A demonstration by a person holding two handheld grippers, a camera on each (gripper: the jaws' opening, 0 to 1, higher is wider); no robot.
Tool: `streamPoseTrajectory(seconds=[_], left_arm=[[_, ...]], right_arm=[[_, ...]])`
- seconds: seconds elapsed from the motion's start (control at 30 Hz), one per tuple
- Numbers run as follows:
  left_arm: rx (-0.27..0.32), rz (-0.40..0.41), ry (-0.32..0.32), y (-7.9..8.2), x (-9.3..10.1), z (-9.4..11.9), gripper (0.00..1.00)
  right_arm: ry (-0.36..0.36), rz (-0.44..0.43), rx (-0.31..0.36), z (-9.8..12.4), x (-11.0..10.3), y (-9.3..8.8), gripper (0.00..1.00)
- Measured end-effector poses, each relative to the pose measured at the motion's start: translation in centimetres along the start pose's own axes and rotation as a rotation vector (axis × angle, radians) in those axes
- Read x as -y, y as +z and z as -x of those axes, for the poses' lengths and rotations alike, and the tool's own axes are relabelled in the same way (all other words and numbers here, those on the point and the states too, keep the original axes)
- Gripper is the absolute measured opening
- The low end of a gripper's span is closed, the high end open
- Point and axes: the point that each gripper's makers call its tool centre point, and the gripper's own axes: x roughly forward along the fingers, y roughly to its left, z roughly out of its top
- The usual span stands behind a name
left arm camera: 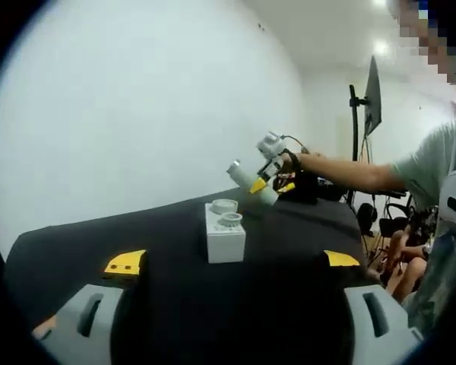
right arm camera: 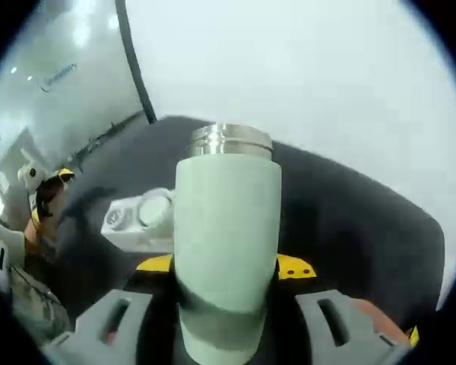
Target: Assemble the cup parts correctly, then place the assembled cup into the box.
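Across the left gripper view, the box (left arm camera: 226, 238) stands mid-desk (left arm camera: 289, 304) with two lids (left arm camera: 228, 211) on top; the left hand-held gripper (left arm camera: 232, 262) is spread, while the right hand-held gripper (left arm camera: 270, 182) holds the cup (left arm camera: 247, 179) tilted just beyond. From the right gripper view, jaws pinch the cup (right arm camera: 226, 243), its long axis pointing away, steel neck (right arm camera: 230, 141) farthest, box (right arm camera: 140, 220) behind-left.
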Motion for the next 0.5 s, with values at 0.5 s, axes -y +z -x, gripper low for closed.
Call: streamPoseTrajectory(seconds=[0.5], left_arm=[[0.021, 0.009, -0.001, 0.8, 0.9, 1.5, 0.86]], right_arm=[[0.050, 0.033, 0.406, 4.0, -10.4, 0.9, 0.45]])
